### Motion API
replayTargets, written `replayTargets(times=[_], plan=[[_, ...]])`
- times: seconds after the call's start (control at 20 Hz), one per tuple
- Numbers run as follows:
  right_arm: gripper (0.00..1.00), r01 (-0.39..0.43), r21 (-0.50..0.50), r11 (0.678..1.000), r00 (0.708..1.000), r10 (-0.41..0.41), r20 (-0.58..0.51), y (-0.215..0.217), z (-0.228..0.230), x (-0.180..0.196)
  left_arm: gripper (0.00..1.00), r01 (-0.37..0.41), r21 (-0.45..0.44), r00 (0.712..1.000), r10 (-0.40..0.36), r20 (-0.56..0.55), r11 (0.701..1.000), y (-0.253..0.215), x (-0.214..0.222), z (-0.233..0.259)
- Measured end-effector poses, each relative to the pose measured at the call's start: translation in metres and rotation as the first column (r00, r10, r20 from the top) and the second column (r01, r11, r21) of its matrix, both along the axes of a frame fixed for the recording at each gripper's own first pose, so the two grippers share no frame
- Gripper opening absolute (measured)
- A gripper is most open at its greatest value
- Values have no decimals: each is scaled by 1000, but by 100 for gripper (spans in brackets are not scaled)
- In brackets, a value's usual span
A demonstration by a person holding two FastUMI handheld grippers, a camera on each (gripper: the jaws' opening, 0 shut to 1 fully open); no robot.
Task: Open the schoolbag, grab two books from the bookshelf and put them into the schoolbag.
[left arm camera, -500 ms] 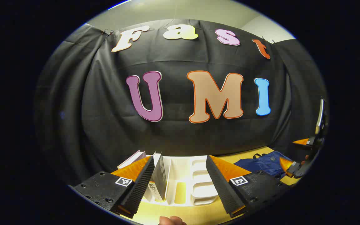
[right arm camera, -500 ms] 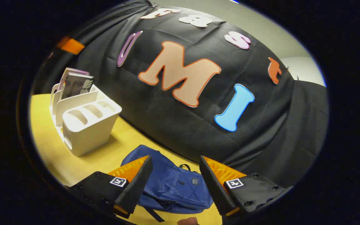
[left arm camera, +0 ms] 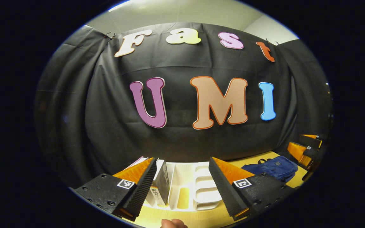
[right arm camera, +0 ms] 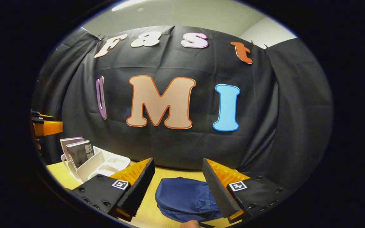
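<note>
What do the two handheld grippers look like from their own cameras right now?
The left gripper and the right gripper look alike: two wedge-shaped jaws with ribbed inner faces, on black bolted blocks, each block carrying a small square black-and-white marker. A fingertip shows at the bottom edge; no sleeve or cable is visible.

Bare tabletop (right arm camera: 147,212) lies between the white bookshelf (right arm camera: 101,163) at lower left and the blue schoolbag (right arm camera: 184,198) at bottom centre; black cloth wall (right arm camera: 182,145) closes behind both.
</note>
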State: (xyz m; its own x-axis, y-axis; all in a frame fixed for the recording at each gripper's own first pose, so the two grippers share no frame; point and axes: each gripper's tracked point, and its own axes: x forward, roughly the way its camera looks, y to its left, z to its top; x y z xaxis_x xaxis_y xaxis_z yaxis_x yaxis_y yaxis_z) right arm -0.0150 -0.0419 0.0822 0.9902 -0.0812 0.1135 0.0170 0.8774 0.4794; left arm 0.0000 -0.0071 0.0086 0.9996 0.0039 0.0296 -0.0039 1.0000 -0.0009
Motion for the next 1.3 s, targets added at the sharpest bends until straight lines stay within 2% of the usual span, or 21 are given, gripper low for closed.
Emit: replayTargets(times=[0.2, 0.25, 0.3, 0.35, 0.4, 0.45, 0.65, 0.7, 0.75, 0.8, 0.85, 0.9, 0.95, 1.0, 1.05, 1.15, 1.2, 1.25, 1.3], plan=[[98, 3, -13, 1000, 1000, -3, 4, 2, 3, -1, 97, 6, 11, 1000, -6, 3, 1000, -2, 5, 1], [100, 6, -12, 1000, 1000, -6, 7, 0, 4, -2, 97, 6, 12, 1000, -6, 3, 1000, -1, 6, 0], [98, 7, -9, 1000, 1000, -7, 8, -1, 4, -1, 100, 6, 13, 1000, -6, 1, 1000, 0, 7, 0], [100, 10, -7, 1000, 1000, -10, 6, -2, 4, 1, 100, 8, 13, 1000, -8, 0, 1000, -2, 7, 0], [100, 14, -7, 1000, 1000, -14, 5, -4, 4, 2, 97, 8, 14, 1000, -8, 0, 1000, -2, 7, 0], [98, 17, -7, 1000, 1000, -17, 3, -6, 4, 3, 97, 7, 15, 1000, -7, -1, 1000, -1, 8, -1], [100, 23, -3, 1000, 1000, -23, -1, -10, 2, 7, 96, 6, 19, 1000, -6, -4, 1000, -2, 13, -1], [98, 18, -10, 1000, 1000, -18, -2, -8, -1, 9, 97, 8, 19, 1000, -8, -7, 1000, -4, 14, -1], [100, 7, -37, 999, 1000, -7, -2, -6, -4, 12, 97, 9, 19, 1000, -9, -11, 1000, -4, 14, -2], [99, -12, -106, 994, 1000, 10, -20, 1, -14, 18, 97, 11, 20, 1000, -10, -19, 1000, -4, 15, -4], [98, -55, -289, 956, 997, 36, -69, 8, -38, 24, 97, 9, 16, 1000, -9, -24, 1000, -4, 16, -7], [98, -69, -415, 907, 996, 36, -86, 13, -54, 29, 100, 5, 12, 999, -5, -33, 1000, -4, 16, -9], [98, -81, -531, 844, 994, 32, -100, 20, -72, 33, 97, -1, 11, 999, 1, -39, 1000, -1, 16, -11], [100, -124, -640, 758, 991, 60, -121, 37, -95, 37, 97, -11, 14, 999, 11, -43, 1000, 2, 14, -12], [95, -167, -682, 712, 985, 99, -138, 56, -108, 39, 97, -16, 17, 999, 17, -44, 1000, 4, 15, -11], [98, -239, -735, 635, 971, 162, -176, 84, -138, 45, 100, -30, 21, 999, 31, -45, 999, 10, 15, -12], [89, -266, -759, 594, 964, 180, -198, 95, -151, 50, 97, -41, 22, 998, 42, -46, 999, 12, 14, -12], [97, -293, -784, 548, 956, 184, -229, 102, -164, 55, 97, -50, 22, 997, 51, -49, 999, 15, 13, -12], [97, -330, -803, 496, 944, 195, -268, 112, -179, 59, 97, -57, 19, 997, 58, -50, 998, 17, 12, -13]])
